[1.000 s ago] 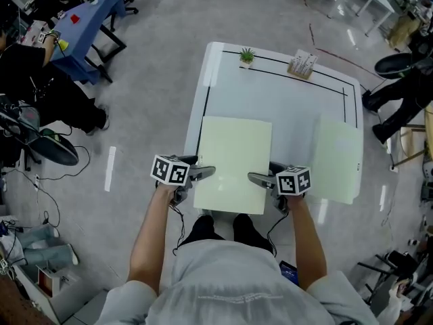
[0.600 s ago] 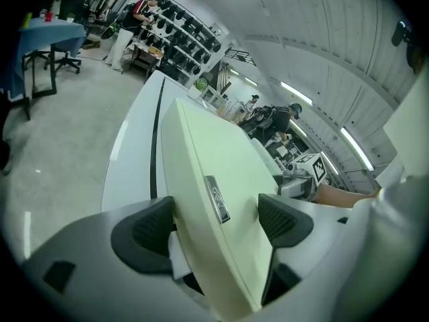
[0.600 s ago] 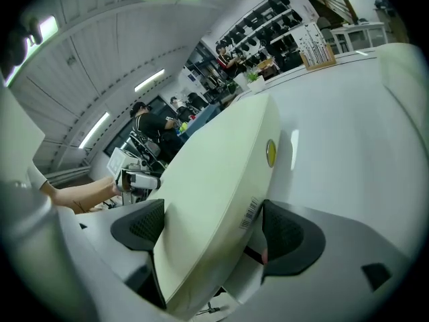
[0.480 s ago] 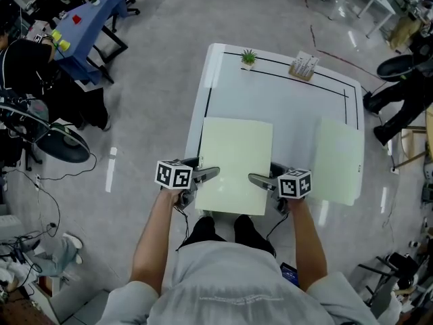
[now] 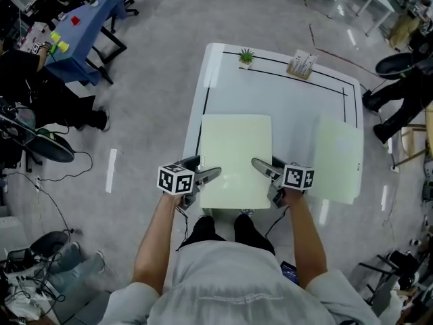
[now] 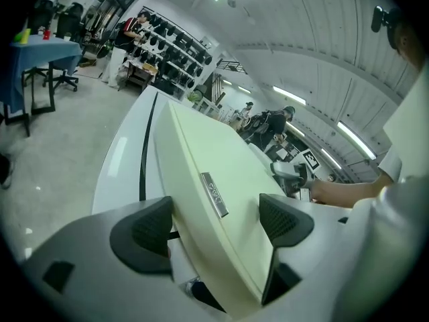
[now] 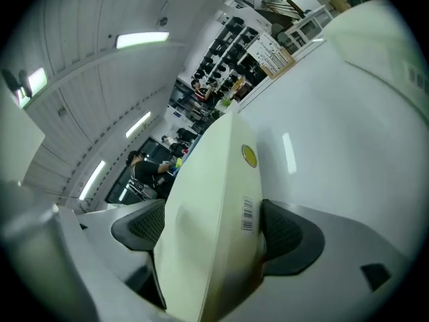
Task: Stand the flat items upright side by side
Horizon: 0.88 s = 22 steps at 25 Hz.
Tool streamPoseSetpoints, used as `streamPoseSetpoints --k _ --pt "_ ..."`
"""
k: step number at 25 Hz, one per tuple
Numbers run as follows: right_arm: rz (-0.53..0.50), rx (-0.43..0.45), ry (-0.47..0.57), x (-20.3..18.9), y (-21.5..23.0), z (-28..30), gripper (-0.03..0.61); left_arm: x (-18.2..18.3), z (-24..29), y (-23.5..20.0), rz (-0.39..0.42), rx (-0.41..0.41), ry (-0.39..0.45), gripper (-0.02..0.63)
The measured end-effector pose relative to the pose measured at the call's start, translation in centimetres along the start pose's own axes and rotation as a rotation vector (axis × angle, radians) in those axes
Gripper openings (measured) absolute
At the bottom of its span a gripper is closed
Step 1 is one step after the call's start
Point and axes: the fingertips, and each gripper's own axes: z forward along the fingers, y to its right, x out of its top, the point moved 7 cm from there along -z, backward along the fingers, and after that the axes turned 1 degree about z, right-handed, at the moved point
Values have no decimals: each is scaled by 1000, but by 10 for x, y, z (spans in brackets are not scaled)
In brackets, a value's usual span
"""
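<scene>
A pale green flat folder (image 5: 235,156) lies over the near left part of the white table (image 5: 284,93), its near edge held at both corners. My left gripper (image 5: 208,175) is shut on the near left corner, and in the left gripper view the folder (image 6: 214,159) fills the gap of that gripper (image 6: 218,225). My right gripper (image 5: 261,168) is shut on the near right corner; the folder (image 7: 208,200) with its barcode label stands between the pads of that gripper (image 7: 214,230). A second pale green folder (image 5: 336,160) lies flat at the table's right edge.
A small potted plant (image 5: 246,57) and a card holder (image 5: 302,64) stand along the table's far edge. A black line runs round the tabletop. Chairs, a blue-covered desk (image 5: 86,26) and cables crowd the floor to the left.
The held folder's near edge has come up a little and shifted away from me. My right gripper has turned inward; the left one has barely moved.
</scene>
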Motion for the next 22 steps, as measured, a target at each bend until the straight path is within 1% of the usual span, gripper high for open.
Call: streamPoseSetpoints --k 2,5,9,12,14,17,18,20,22 --pt "66 53 5 3 1 -4 445 1 1 -2 15 -1 -7 402" --pt "127 84 -34 2 5 -8 443 4 3 -3 25 -10 -23 402" --pt "168 104 -54 -2 8 -7 437 4 4 -7 6 -18 -23 405" --pt "193 135 -71 -6 9 -5 394 5 4 -7 1 -34 -22 408" --pt "213 169 -85 -9 6 -2 391 5 5 -7 -5 -41 -22 414" --pt "216 249 -56 -5 -3 7 391 6 7 -8 -19 -49 -20 416" --pt "212 249 -49 -3 -4 8 391 7 6 -8 -24 -49 -17 417" --pt "209 201 -57 -2 1 8 391 7 5 -9 -34 -48 -12 417" --pt "182 193 -63 -1 2 7 382 9 5 -10 -45 -57 -13 417"
